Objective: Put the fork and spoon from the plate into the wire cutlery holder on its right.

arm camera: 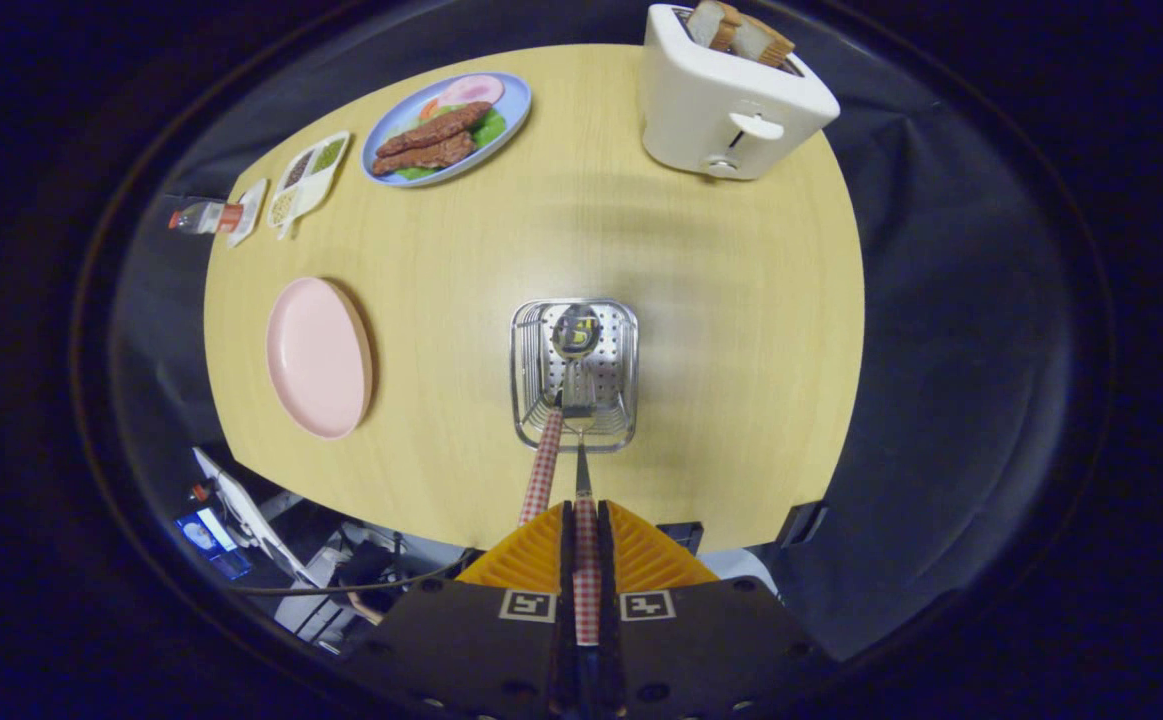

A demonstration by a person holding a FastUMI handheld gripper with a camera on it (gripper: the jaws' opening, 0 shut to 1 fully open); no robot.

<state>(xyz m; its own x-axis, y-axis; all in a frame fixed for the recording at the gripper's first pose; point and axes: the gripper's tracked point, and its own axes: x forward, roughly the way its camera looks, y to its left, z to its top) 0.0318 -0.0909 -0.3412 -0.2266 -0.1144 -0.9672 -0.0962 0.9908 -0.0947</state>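
Cutlery is nearly all sorted, by the look of it. The pink plate (318, 357) sits bare on the wooden table (701, 300), and the wire holder (575, 373) stands well apart to its right, straight ahead of the gripper (586, 515). One piece with a red-checked handle (541, 465) already leans in the holder, its handle sticking out towards the fingers. The spoon (575, 335) hangs bowl-down inside the basket, and its own checked handle runs back up between the fingers, which are pressed together on it with no gap to spare.

So I would say the last step is in hand: lowering the second utensil into the holder. What remains seems to be letting the bowl settle on the basket floor, then easing the fingers apart so the handle drops against the rim beside the other one, without knocking the light basket over.
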